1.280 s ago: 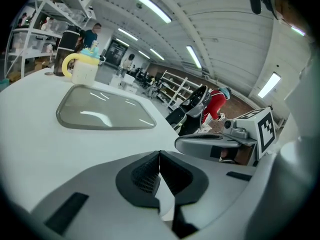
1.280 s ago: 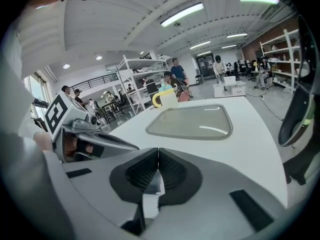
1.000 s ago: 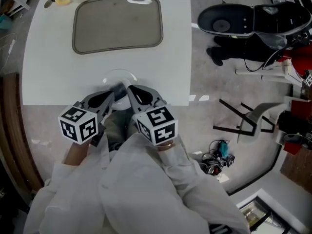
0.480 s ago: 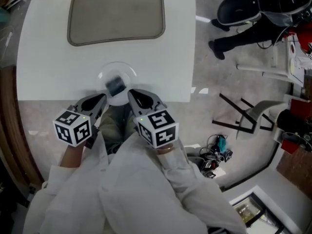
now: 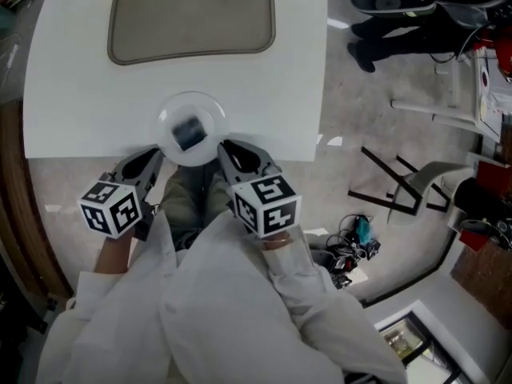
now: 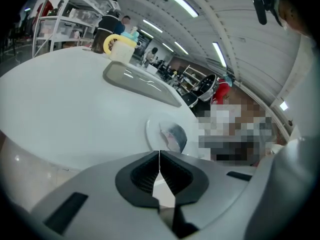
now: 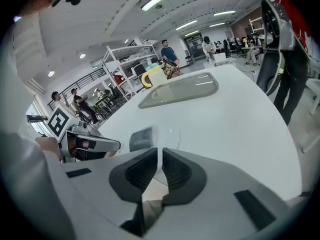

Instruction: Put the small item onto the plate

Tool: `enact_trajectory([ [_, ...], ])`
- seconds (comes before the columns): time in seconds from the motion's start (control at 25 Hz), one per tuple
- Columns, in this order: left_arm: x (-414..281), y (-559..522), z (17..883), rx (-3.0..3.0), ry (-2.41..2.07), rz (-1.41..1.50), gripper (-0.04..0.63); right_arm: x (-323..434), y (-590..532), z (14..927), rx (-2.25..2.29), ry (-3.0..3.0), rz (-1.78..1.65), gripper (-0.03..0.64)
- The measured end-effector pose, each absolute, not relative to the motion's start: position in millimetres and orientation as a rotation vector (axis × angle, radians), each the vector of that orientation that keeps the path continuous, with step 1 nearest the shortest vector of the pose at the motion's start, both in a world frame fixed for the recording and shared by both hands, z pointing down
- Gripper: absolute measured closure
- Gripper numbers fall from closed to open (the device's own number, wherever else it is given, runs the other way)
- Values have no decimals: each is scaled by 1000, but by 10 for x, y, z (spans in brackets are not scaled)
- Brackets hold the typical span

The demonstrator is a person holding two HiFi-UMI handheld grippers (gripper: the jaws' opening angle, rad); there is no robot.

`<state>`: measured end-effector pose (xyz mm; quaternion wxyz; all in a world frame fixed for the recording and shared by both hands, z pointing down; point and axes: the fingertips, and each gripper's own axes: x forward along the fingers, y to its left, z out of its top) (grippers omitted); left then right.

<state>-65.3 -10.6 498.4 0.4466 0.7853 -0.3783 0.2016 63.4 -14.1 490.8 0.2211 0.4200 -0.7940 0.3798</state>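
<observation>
Head view: the small dark grey item [image 5: 189,132] lies in the middle of the clear round glass plate [image 5: 167,119]. The plate sits near the front edge of the white table [image 5: 72,94]. So the job looks done, and I think nothing is left but to take the tools away. The left tool [image 5: 154,155] and the right tool [image 5: 225,147] are just beside the plate, one on each side, and neither touches the item. A second ago both tips were close together over the plate, right at the item. Now they have come back toward the person and moved apart, so the whole item shows. A flat grey tray [image 5: 192,14] lies farther back.

Left gripper view: the left tool [image 6: 159,155] is closed with nothing in it. The plate [image 6: 151,129] and the item [image 6: 174,137] lie just past its tips.

Right gripper view: the right tool [image 7: 160,153] is closed too and holds nothing. The item [image 7: 141,139] rests on the plate [image 7: 173,133] ahead.
</observation>
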Motion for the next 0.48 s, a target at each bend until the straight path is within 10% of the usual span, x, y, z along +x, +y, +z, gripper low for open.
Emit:
enact_trajectory([
  [0.48,-631,-77,4976,1883,-942,408,562,736,-57,5019,1218,-2118,1255,512],
])
